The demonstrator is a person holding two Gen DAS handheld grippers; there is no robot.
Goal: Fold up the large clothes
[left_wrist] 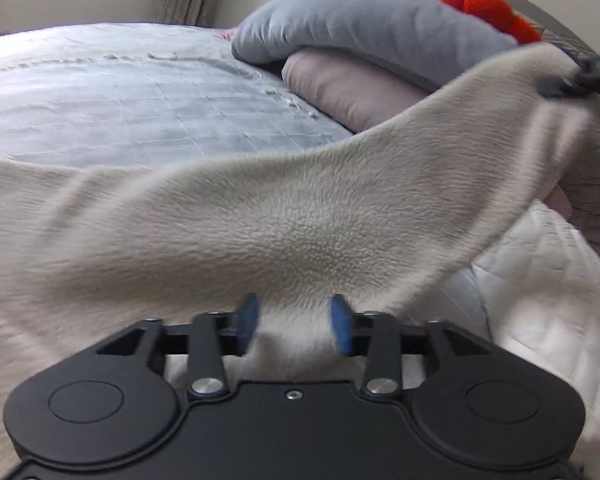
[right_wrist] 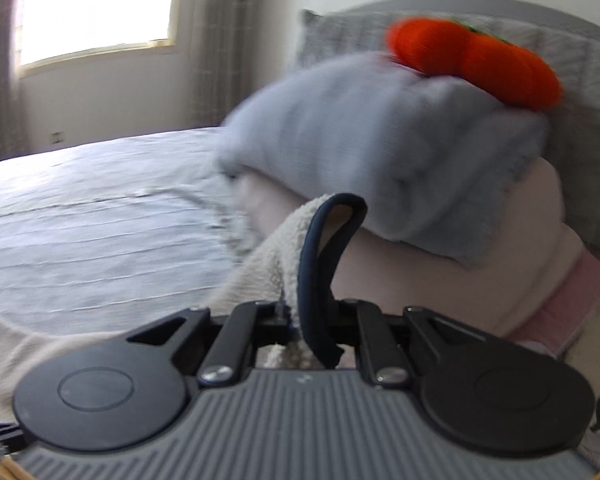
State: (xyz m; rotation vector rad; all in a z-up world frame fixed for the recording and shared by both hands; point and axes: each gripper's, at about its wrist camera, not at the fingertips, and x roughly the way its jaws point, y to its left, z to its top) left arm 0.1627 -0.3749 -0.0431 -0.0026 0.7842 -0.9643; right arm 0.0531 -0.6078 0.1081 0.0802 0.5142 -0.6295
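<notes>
A large cream fleece garment [left_wrist: 260,216] lies spread over the bed and is lifted toward the upper right. In the left wrist view my left gripper [left_wrist: 296,324] has its blue pads [left_wrist: 249,318] apart, with fleece bunched between them but not pinched. My right gripper [left_wrist: 580,76] shows at the far right, holding the garment's raised corner. In the right wrist view my right gripper [right_wrist: 310,332] is shut on the garment's dark blue trimmed edge [right_wrist: 320,264], with cream fleece [right_wrist: 268,264] hanging beside it.
A grey-blue quilted bedspread [left_wrist: 120,104] covers the bed. At the headboard lies a stack of folded blankets: grey-blue [right_wrist: 380,152] on top, pale pink [right_wrist: 440,280] beneath, with an orange plush pumpkin [right_wrist: 476,64] on it. A white quilt [left_wrist: 548,296] lies at right. A window [right_wrist: 96,8] is at left.
</notes>
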